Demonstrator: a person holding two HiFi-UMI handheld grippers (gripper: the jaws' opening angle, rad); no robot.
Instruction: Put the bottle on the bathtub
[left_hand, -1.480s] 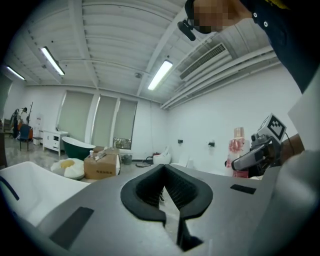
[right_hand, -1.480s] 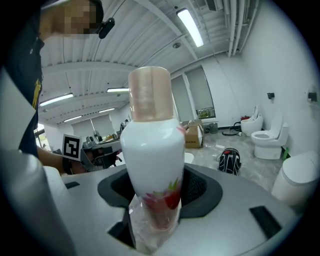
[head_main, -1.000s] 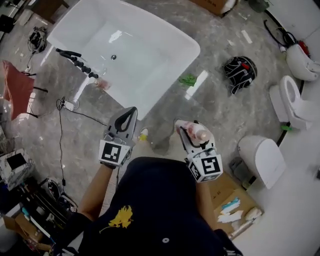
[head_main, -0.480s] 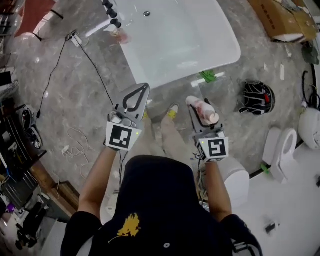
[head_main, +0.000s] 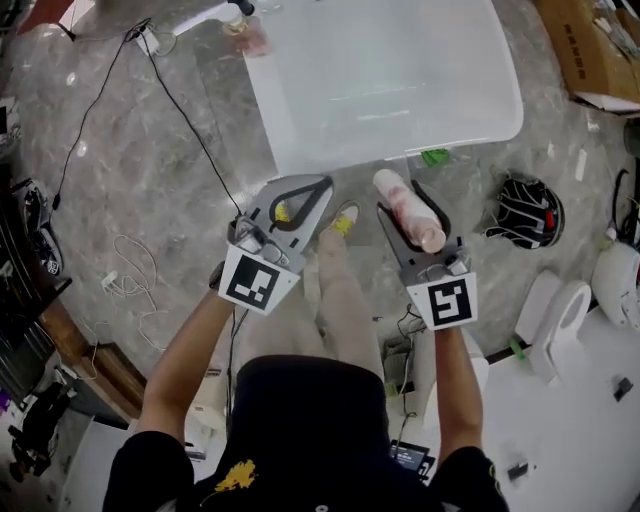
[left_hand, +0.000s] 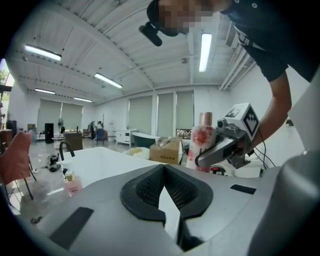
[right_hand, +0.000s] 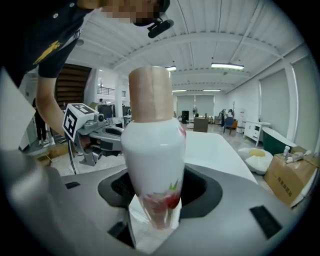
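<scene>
A white bottle (head_main: 408, 208) with a red flower print and a tan cap lies between the jaws of my right gripper (head_main: 398, 196), which is shut on its lower body. In the right gripper view the bottle (right_hand: 152, 150) stands upright and fills the middle. The white bathtub (head_main: 400, 140) spreads across the top of the head view, its near rim just ahead of both grippers. My left gripper (head_main: 322, 187) is shut and holds nothing, level with the right one. From the left gripper view the bottle (left_hand: 201, 144) shows to the right, beyond the tub's rim (left_hand: 100, 162).
A small pink bottle (head_main: 252, 35) and a black faucet (left_hand: 65, 149) stand at the tub's far left corner. A black helmet (head_main: 525, 210), white toilets (head_main: 560, 310) and a cardboard box (head_main: 590, 50) lie to the right. Cables (head_main: 130, 270) trail on the floor at left.
The bathtub's near rim has come closer to both grippers as the person stepped toward it. The right gripper still holds the bottle; the left stays shut.
</scene>
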